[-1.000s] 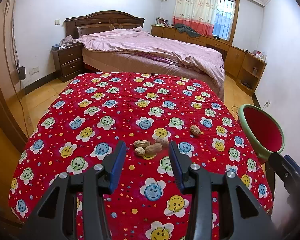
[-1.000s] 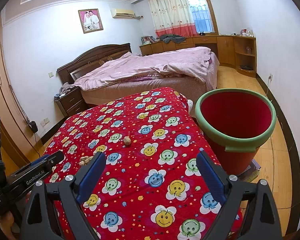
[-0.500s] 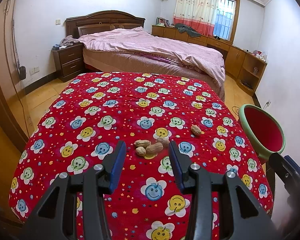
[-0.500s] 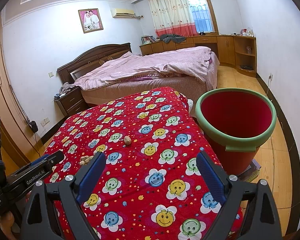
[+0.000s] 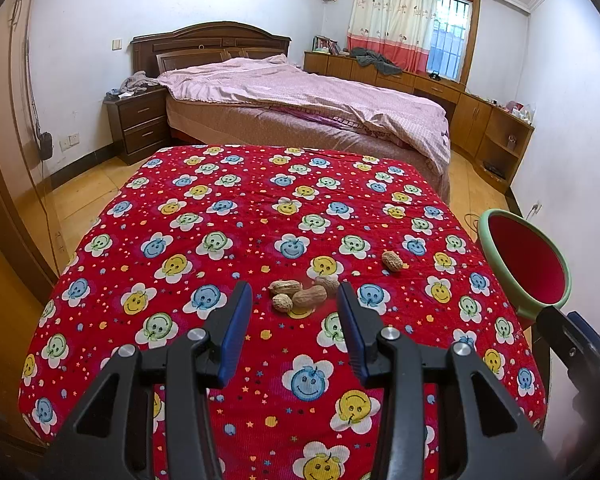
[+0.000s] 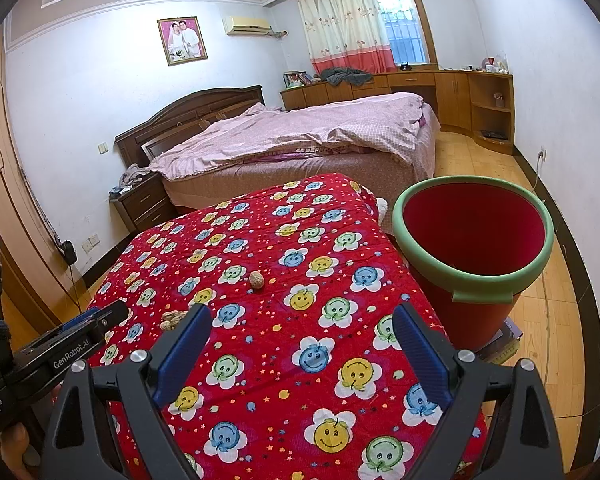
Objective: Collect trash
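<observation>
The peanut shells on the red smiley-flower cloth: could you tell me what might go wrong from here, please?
1. The clustered tan peanut shells touch, so the open left gripper may pinch one and scatter the others.
2. The soft red flower-print cloth could get pinched with a shell.
3. The red bin with the green rim stands off the table's edge; carried shells may drop short.

Left gripper (image 5: pixel 294 300) angled downward, fingers partly apart, empty, right gripper (image 6: pixel 302 334) angled downward, fingers wide apart, empty
</observation>
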A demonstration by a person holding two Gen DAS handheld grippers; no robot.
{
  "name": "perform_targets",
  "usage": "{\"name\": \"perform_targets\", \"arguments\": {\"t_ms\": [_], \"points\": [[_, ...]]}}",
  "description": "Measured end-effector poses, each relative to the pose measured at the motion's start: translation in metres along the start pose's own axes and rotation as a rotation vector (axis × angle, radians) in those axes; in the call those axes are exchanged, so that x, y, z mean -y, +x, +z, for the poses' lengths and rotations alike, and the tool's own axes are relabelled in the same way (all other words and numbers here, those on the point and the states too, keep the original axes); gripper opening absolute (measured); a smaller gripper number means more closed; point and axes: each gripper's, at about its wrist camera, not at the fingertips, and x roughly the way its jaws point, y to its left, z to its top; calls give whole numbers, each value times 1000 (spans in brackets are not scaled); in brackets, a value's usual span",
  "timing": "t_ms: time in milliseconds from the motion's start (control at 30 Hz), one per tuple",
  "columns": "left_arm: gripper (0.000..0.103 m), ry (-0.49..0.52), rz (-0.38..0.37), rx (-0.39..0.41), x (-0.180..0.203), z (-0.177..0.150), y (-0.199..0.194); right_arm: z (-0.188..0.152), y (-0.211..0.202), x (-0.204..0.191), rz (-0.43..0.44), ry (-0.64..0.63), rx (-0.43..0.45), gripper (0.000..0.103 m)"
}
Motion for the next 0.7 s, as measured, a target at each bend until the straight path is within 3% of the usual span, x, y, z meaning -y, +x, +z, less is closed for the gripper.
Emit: {"name": "perform_targets", "arguments": {"t_ms": [700], "points": [[44,0,1,3,1,-1,-1,0,-1,0,-1,1,1,94]]}}
